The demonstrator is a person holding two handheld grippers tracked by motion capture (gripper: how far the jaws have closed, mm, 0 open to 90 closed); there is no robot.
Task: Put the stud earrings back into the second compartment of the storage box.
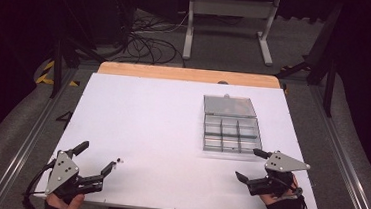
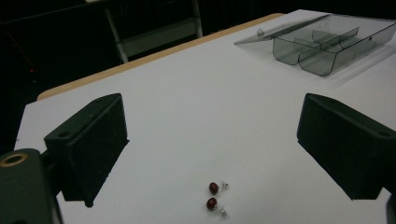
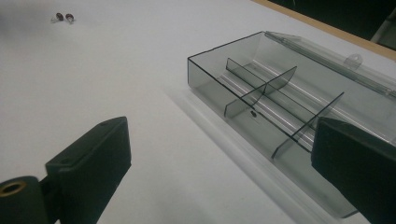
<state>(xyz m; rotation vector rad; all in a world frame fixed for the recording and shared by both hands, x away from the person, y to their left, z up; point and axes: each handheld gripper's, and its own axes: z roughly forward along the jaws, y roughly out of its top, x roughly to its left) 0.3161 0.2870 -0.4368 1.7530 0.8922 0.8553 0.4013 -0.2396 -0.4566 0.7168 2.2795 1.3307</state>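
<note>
Two small dark red stud earrings [image 2: 213, 196] lie side by side on the white table, seen as tiny dots in the high view [image 1: 119, 160] and far off in the right gripper view [image 3: 64, 17]. My left gripper [image 1: 96, 157] stands open just left of them, with nothing between its jaws [image 2: 215, 154]. A clear grey compartment box [image 1: 230, 133] with its lid folded back lies at the right middle of the table [image 2: 322, 44] [image 3: 280, 102]. My right gripper [image 1: 251, 165] stands open just in front of the box's near right corner, holding nothing [image 3: 219, 177].
The white table top [image 1: 162, 117] has a wooden strip [image 1: 188, 74] along its far edge. Beyond it stand a white frame [image 1: 230, 23] and loose cables [image 1: 148, 44] on the floor. Metal rails [image 1: 20, 141] run along both sides of the table.
</note>
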